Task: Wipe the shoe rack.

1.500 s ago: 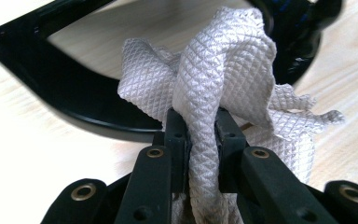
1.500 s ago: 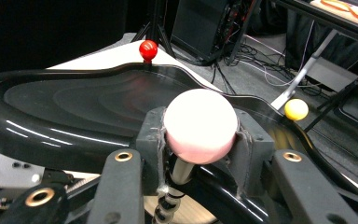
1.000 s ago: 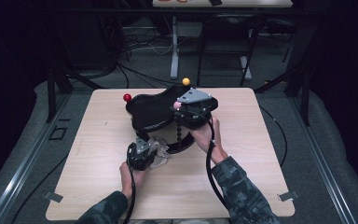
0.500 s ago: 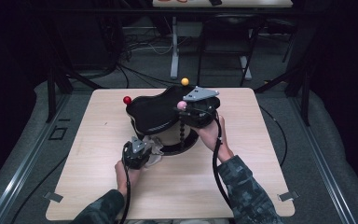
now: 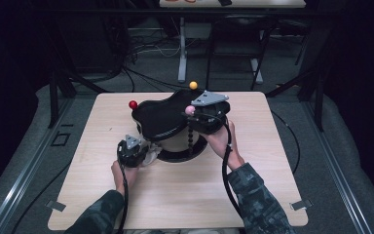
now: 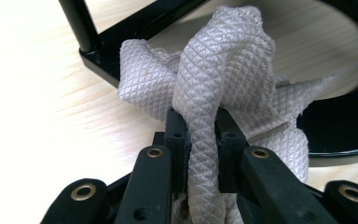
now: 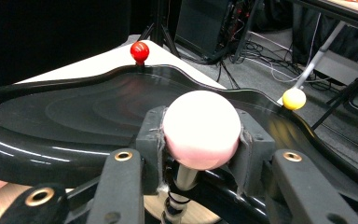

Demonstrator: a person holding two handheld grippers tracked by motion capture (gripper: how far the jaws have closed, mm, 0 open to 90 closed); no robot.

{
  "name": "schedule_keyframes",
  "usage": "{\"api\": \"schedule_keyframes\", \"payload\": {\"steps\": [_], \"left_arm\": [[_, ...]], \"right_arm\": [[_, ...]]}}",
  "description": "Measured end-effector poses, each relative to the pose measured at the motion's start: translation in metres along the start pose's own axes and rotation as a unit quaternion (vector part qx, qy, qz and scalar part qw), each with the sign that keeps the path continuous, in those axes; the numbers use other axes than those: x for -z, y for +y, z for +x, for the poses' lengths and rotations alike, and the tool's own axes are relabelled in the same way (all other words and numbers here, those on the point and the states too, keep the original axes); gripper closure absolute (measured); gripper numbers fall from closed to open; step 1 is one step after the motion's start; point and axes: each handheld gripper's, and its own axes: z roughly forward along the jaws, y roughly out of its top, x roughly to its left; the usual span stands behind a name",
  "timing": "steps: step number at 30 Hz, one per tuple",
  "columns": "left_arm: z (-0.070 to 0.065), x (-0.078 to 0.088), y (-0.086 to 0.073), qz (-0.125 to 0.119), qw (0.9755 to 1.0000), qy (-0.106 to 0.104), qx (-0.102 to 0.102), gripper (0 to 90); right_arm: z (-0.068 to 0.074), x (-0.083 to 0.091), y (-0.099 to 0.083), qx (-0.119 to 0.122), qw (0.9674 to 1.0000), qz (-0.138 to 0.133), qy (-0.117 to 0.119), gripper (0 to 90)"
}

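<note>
**Cloth at the stand's base, knob steadied from the right**

The wooden bench [image 5: 185, 195] carries a black stand: a round base ring [image 5: 180, 155] with a glossy, curved black tray [image 5: 163, 117] raised above it. Three ball knobs rise at the tray's rim: red [image 5: 133, 104] on the far left, yellow [image 5: 193, 85] at the back, and pink [image 5: 190, 110] on the near right.

The right gripper [image 7: 200, 140] has its jaws pressed on the pink knob, one pad on each side of the ball, at the tray's right edge. That looks like a steadying hold on the stand.

The left gripper [image 5: 132, 151] sits low on the bench, just beside the base ring on its left. It is pinching a pale quilted cloth [image 6: 223, 88]; a rolled fold runs straight up between the jaws, and the rest bunches ahead of them against the base ring's black edge [image 6: 335, 135].

The relation that matters: the cloth lies between the left gripper and the base, with its fold in line with the jaws. The stand's base is directly ahead of that gripper, so the left hand is plainly the one placed to wipe it, probably along the ring's curve.
</note>
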Motion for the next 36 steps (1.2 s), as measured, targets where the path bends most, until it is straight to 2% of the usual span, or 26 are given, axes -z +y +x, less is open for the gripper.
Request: {"api": "schedule_keyframes", "payload": {"steps": [2,5,8,10,13,14,17,22,24,26,27,29,30,34,36], "left_arm": [[0.006,-0.003,0.003,0.003,1.0000,0.003,0.006,79.0],[0.011,-0.007,0.004,0.002,0.9999,0.014,-0.004,79.0],[0.019,-0.011,0.009,0.009,0.9998,0.017,0.010,78.9],[0.022,-0.014,0.011,0.011,0.9997,0.021,0.005,78.9],[0.027,-0.018,0.015,0.013,0.9995,0.026,0.013,78.9],[0.029,-0.019,0.016,0.015,0.9994,0.029,0.010,78.9],[0.033,-0.023,0.019,0.018,0.9992,0.031,0.017,78.9],[0.036,-0.024,0.021,0.020,0.9992,0.027,0.021,79.0],[0.035,-0.023,0.020,0.021,0.9991,0.021,0.030,79.1],[0.033,-0.022,0.019,0.022,0.9992,0.016,0.030,79.1],[0.031,-0.020,0.019,0.026,0.9992,0.015,0.025,79.1],[0.025,-0.017,0.018,0.027,0.9994,0.011,0.019,79.0],[0.022,-0.015,0.016,0.026,0.9995,0.009,0.017,79.0],[0.008,-0.006,0.009,0.020,0.9998,0.001,0.008,78.9],[0.001,-0.002,0.006,0.017,0.9998,-0.004,0.012,78.9]], "right_arm": [[0.000,0.000,0.000,0.001,1.0000,0.001,-0.003,60.2],[0.001,0.000,0.000,0.000,1.0000,0.001,-0.003,60.2],[0.001,0.000,0.000,-0.001,1.0000,0.001,-0.001,60.3],[0.001,0.000,0.000,0.000,1.0000,0.002,-0.001,60.2],[0.001,0.000,0.000,0.000,1.0000,0.002,-0.002,60.3],[0.001,0.000,0.000,0.000,1.0000,0.002,-0.002,60.3],[0.002,0.000,0.000,0.001,1.0000,0.001,-0.009,60.3],[0.002,0.000,0.000,0.000,1.0000,-0.001,-0.005,60.3],[0.002,0.000,0.000,0.000,1.0000,-0.002,-0.004,60.3],[0.002,0.000,0.000,0.000,1.0000,-0.002,-0.004,60.3],[0.003,0.001,0.000,0.001,0.9999,0.004,-0.015,60.3],[0.002,0.000,0.000,-0.001,1.0000,-0.003,0.000,60.3],[0.003,0.000,0.000,0.000,0.9999,0.001,-0.010,60.3],[0.003,0.000,0.000,0.000,0.9999,0.001,-0.011,60.2],[0.003,0.000,0.000,0.000,0.9999,0.001,-0.011,60.3]]}}
